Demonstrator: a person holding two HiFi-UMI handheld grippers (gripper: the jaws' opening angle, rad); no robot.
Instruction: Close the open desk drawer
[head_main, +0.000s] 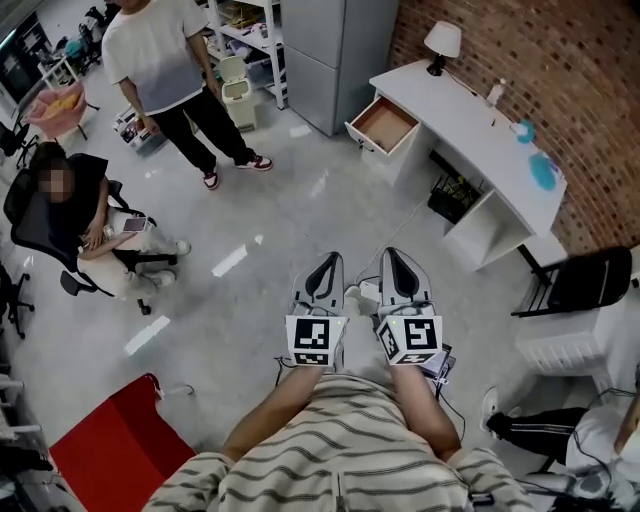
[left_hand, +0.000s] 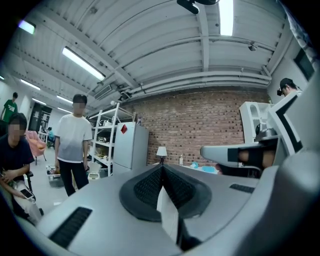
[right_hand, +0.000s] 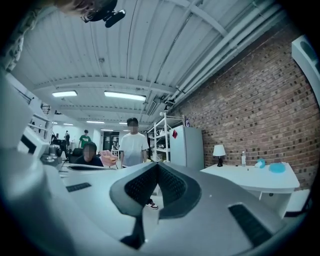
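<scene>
The white desk (head_main: 470, 125) stands along the brick wall at the upper right of the head view. Its drawer (head_main: 383, 123) is pulled out at the left end, showing a brown inside. My left gripper (head_main: 325, 272) and right gripper (head_main: 400, 265) are held side by side low in the middle, several steps from the desk, pointing level towards it. Both are shut with nothing between the pads. The left gripper view shows its shut jaw tips (left_hand: 161, 167) and the desk lamp (left_hand: 161, 151) far off. In the right gripper view, the desk (right_hand: 250, 176) lies right of the tips (right_hand: 157, 164).
A person (head_main: 160, 60) stands at the upper left and another sits in an office chair (head_main: 85, 215). A grey cabinet (head_main: 335, 50) stands left of the desk, with a black basket (head_main: 452, 197) under it. A red box (head_main: 115, 440) and a black chair (head_main: 590, 280) flank me.
</scene>
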